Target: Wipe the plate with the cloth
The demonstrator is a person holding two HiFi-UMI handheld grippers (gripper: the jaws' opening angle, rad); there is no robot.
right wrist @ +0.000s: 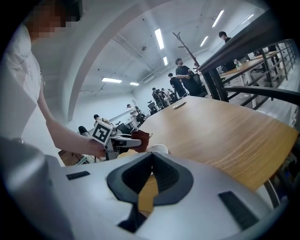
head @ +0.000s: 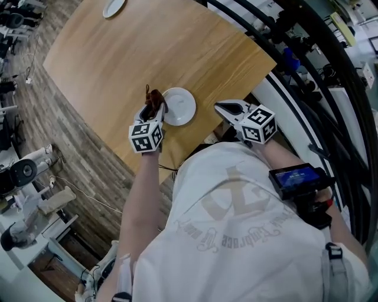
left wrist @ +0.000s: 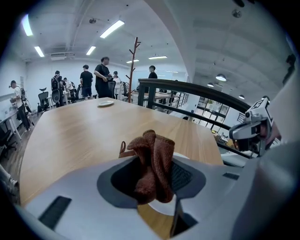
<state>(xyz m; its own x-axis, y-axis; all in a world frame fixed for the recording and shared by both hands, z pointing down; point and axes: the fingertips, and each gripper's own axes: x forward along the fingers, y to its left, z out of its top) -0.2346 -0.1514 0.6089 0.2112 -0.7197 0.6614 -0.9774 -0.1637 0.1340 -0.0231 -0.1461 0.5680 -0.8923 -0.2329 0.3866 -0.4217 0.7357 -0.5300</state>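
The plate (head: pixel 179 107), white and round, lies on the near part of the desk (head: pixel 147 53), close to its near edge and between the two tools. In the left gripper view a strip of its white face (left wrist: pixel 161 206) shows under the cloth (left wrist: pixel 152 164), and from the right gripper view it (right wrist: pixel 158 149) sits just beside the left tool (right wrist: pixel 123 140).

The cloth (head: pixel 155 100) is brown and bunched, and it stands up in folds at the plate's left rim. Whether it touches the plate cannot be told. The left tool (head: pixel 155 107) is clamped on it, with the folds pinched between its jaws (left wrist: pixel 153 187).

The right tool (head: pixel 221 108) is to the right of the plate, apart from it, its jaw tips closed together on nothing (right wrist: pixel 151 157).

The desk is pale wood with a rounded outline. A second plate (head: pixel 114 7), also white, lies at its far end, well apart from the first.

To the left the floor (head: pixel 65 124) is grey-brown planks. A black railing (head: pixel 307 71) curves along the desk's right side. Beyond the far end, the left gripper view shows a bright room with ceiling lights (left wrist: pixel 111 29), a coat stand (left wrist: pixel 134 65) and several people (left wrist: pixel 102 77) standing.
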